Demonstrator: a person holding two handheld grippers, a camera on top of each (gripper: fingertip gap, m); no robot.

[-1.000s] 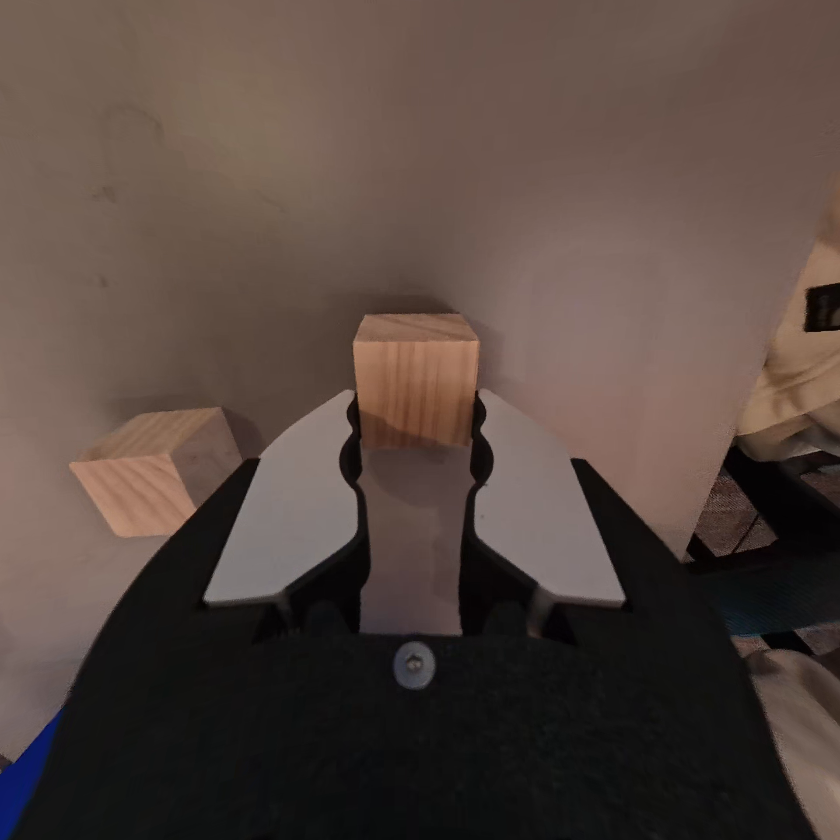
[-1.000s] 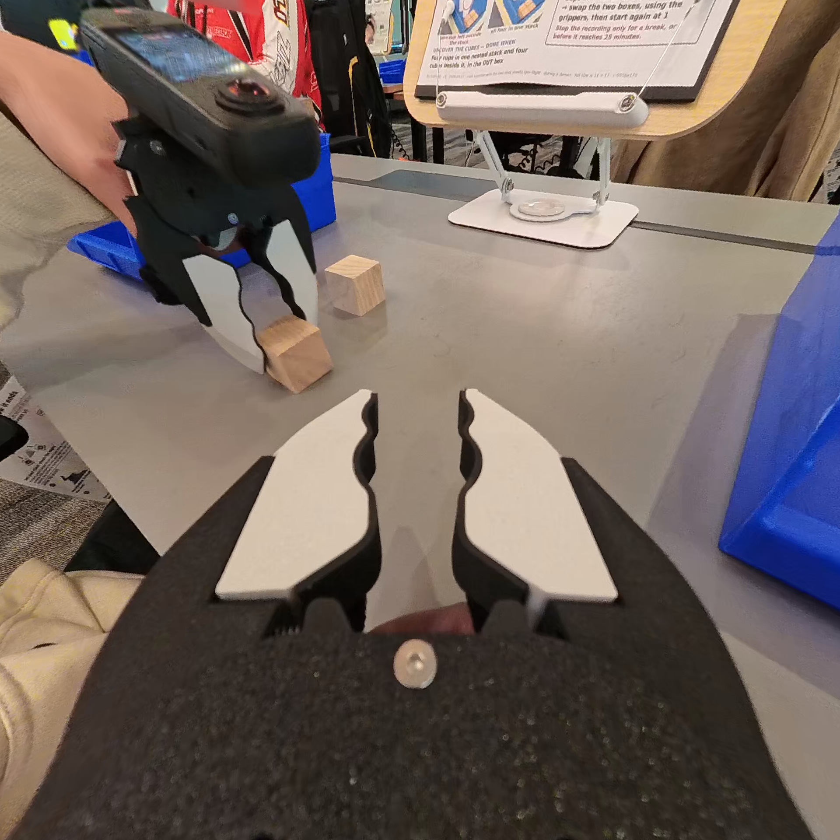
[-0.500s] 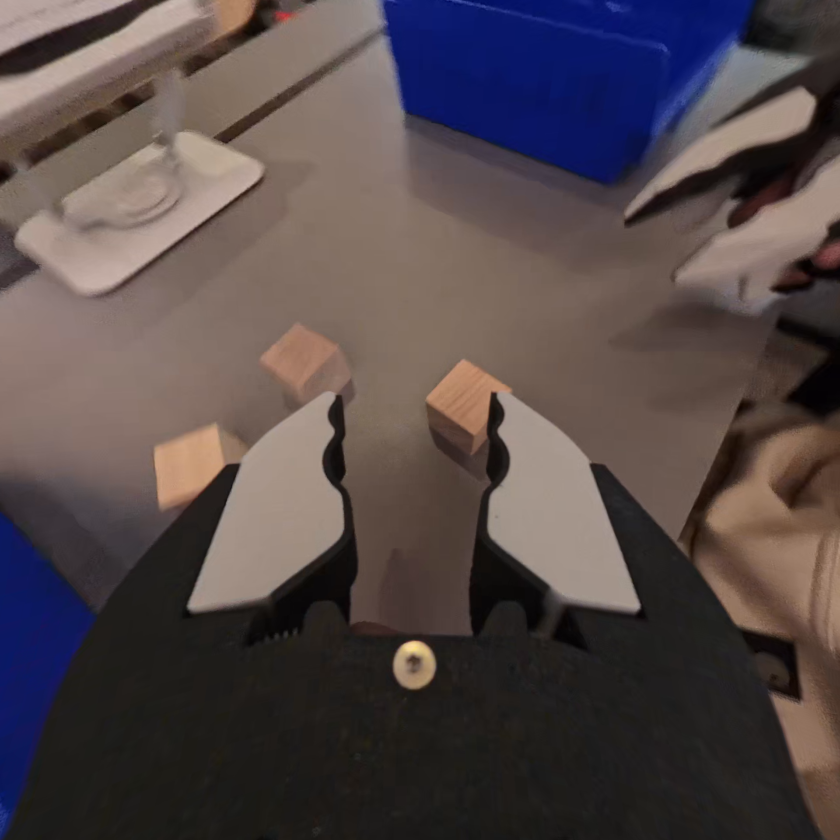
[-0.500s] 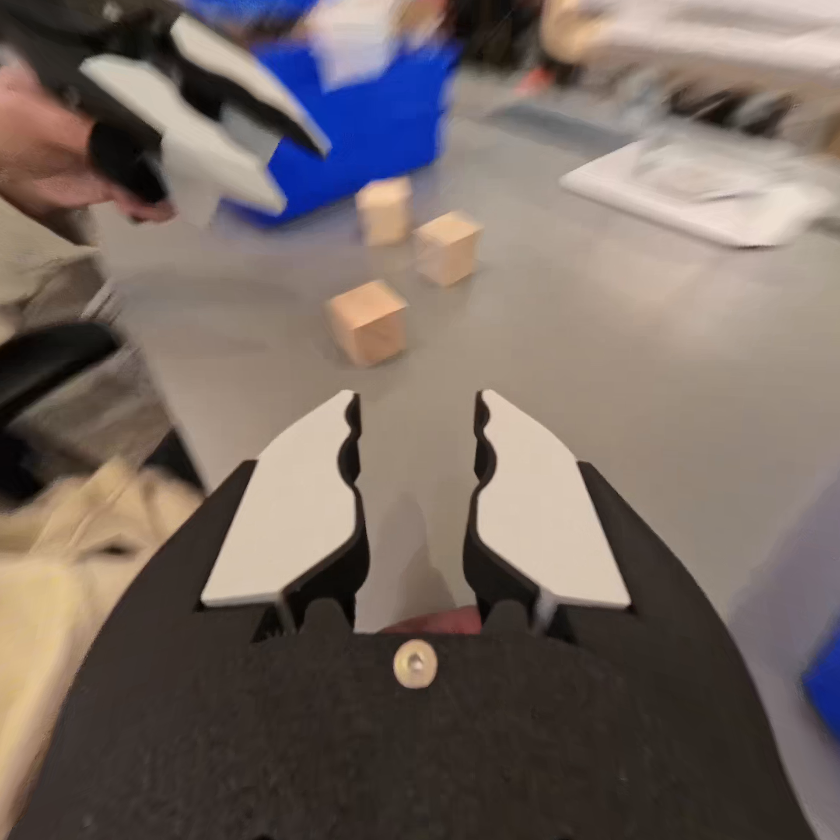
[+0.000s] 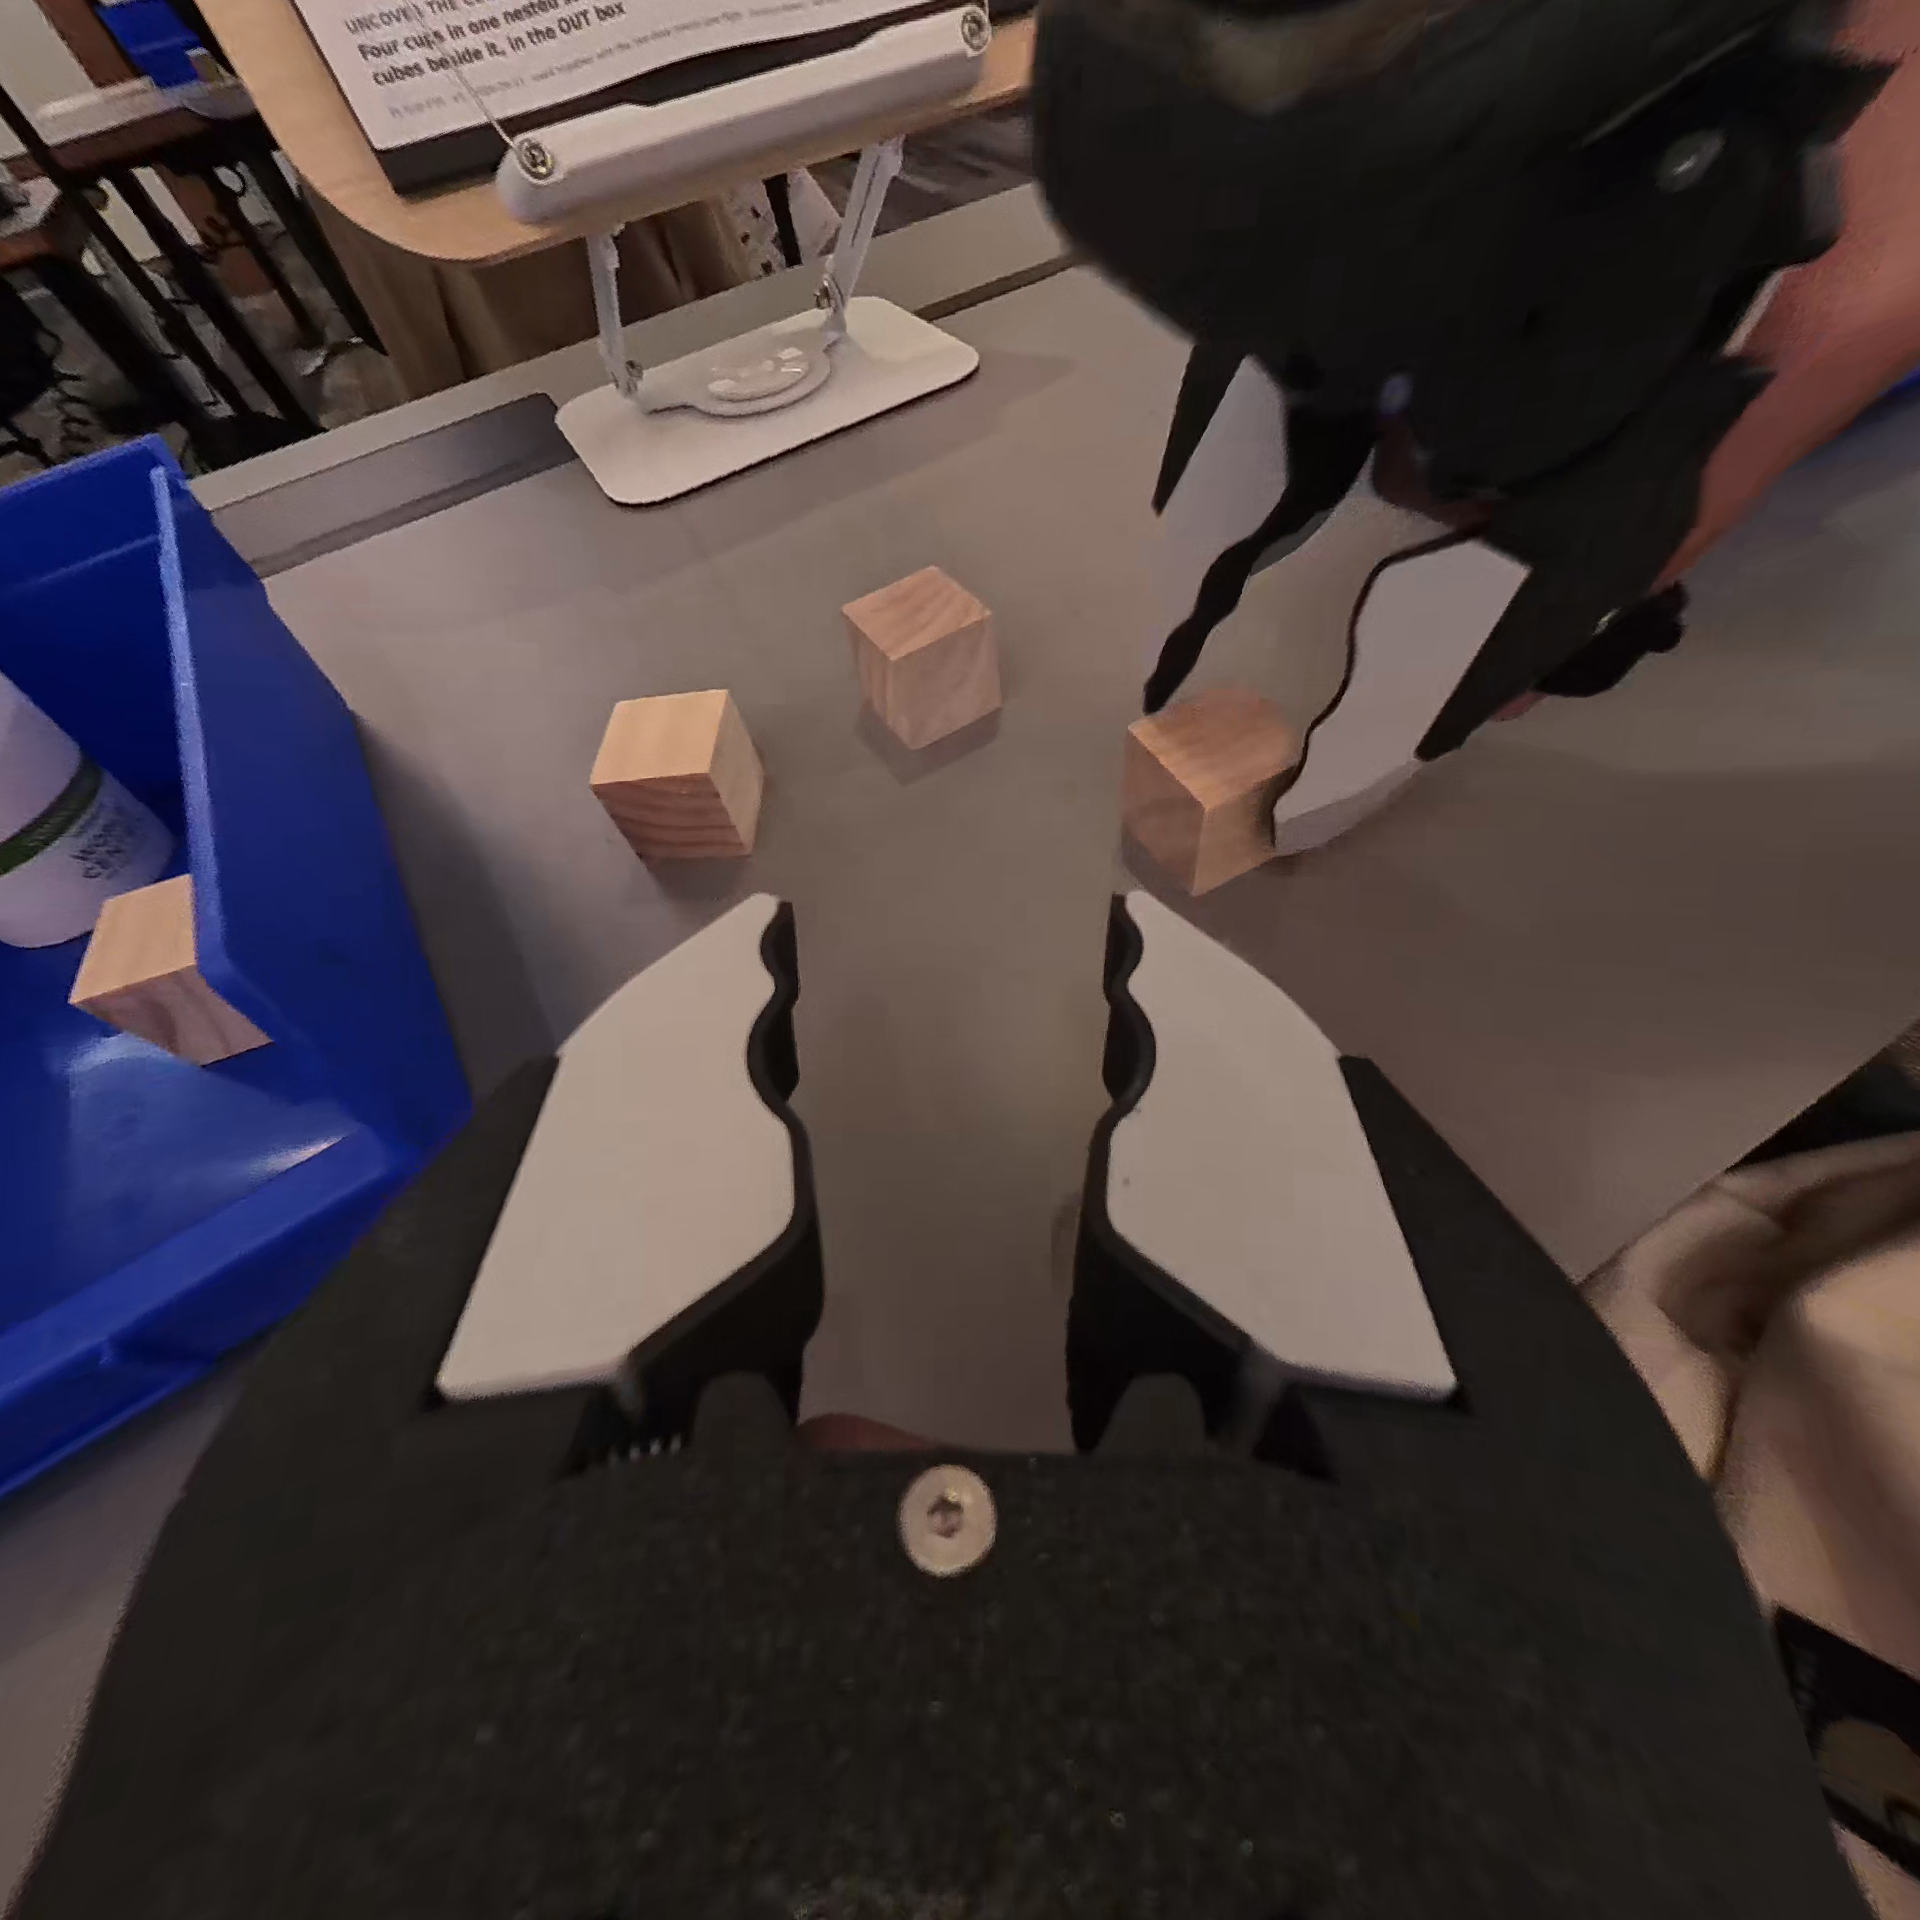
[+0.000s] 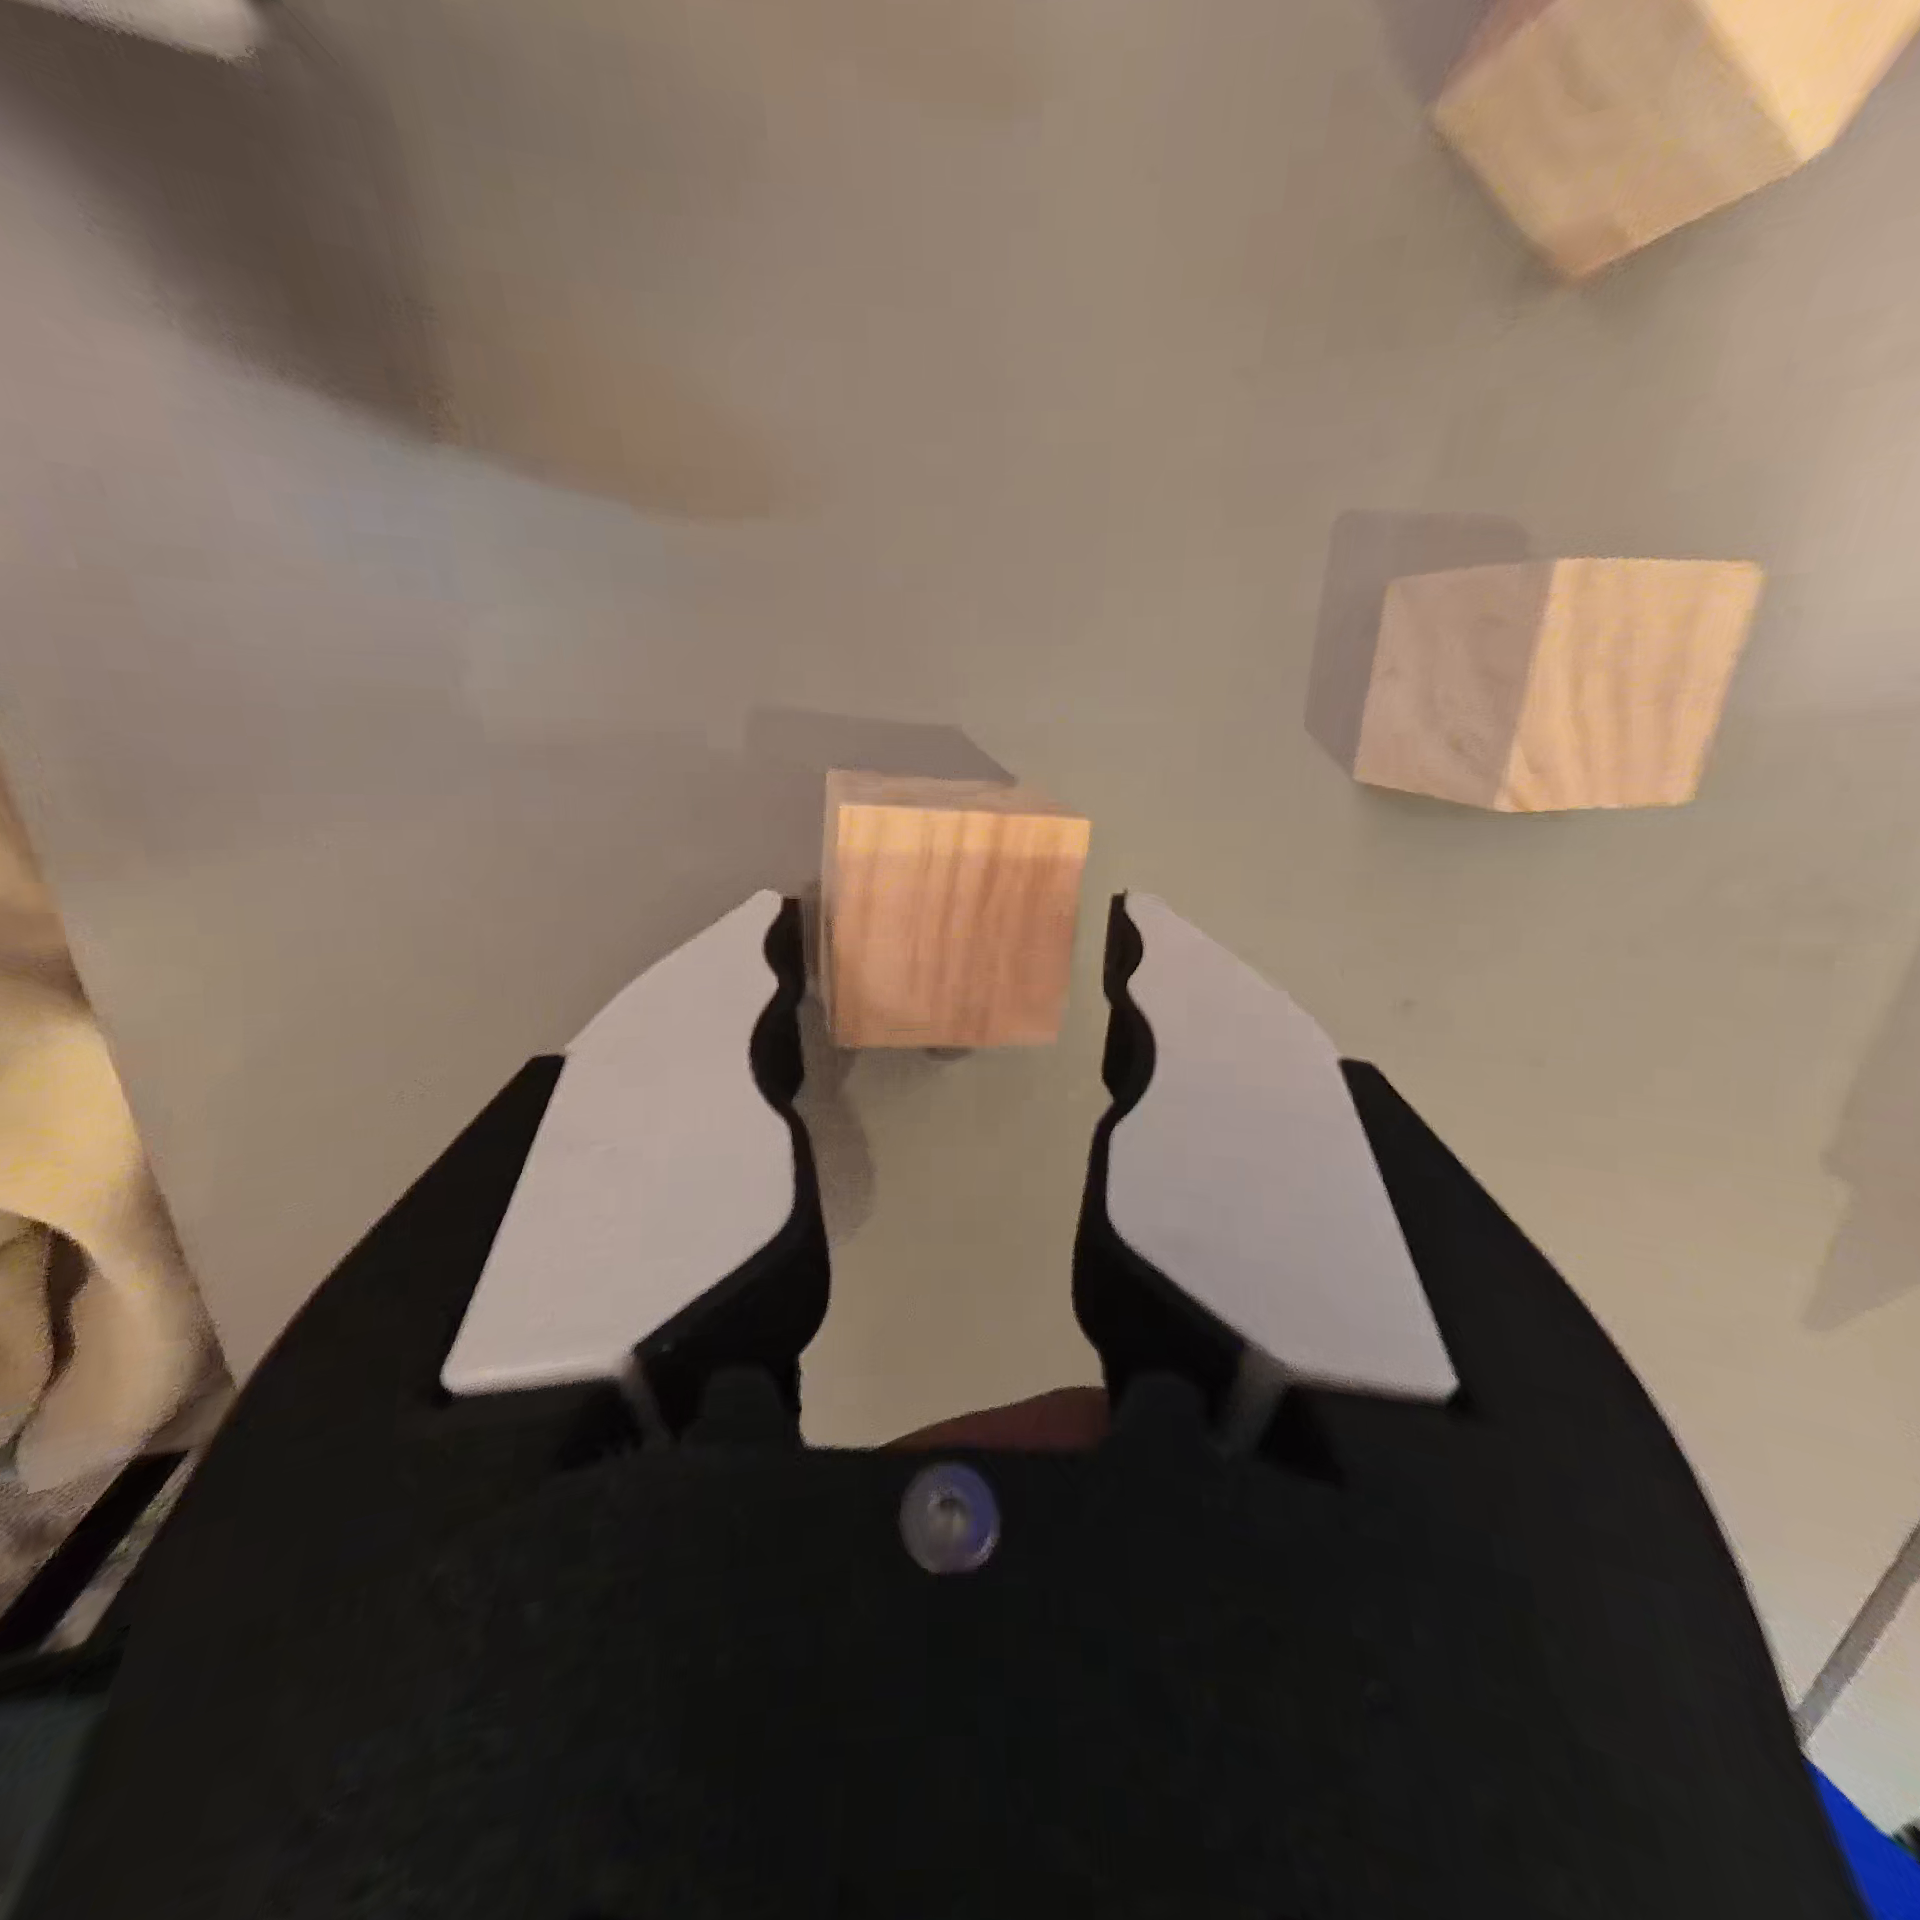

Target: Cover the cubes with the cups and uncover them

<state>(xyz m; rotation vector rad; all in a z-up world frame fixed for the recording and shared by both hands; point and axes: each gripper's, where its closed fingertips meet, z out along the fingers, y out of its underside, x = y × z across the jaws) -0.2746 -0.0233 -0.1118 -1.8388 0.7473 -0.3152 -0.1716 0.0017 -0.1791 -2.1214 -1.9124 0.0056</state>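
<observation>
Three wooden cubes stand on the grey table [image 5: 1558, 987]: one at the left [image 5: 677, 774], one farther back [image 5: 923, 655], one at the right [image 5: 1205, 790]. My left gripper [image 5: 945, 914] is open and empty, held back above the table short of the cubes. My right gripper [image 5: 1221, 764] points down with its open jaws on either side of the right cube [image 6: 956, 925]; in the right wrist view the gripper [image 6: 945, 914] has a gap on the right side. The other two cubes [image 6: 1548, 686] [image 6: 1642, 114] lie to the right there. A white cup [image 5: 62, 821] is in the blue bin.
A blue bin [image 5: 260, 831] at the left holds the cup and a fourth cube [image 5: 156, 966]. A document stand with a white base [image 5: 769, 405] is at the back. The table's front edge and cream clothing [image 5: 1766, 1299] are at the right. A blue corner [image 6: 1860, 1808] shows low right.
My left gripper let go of the cube it was around and pulled back and up. My right gripper swung over and came down around that cube, jaws wider.
</observation>
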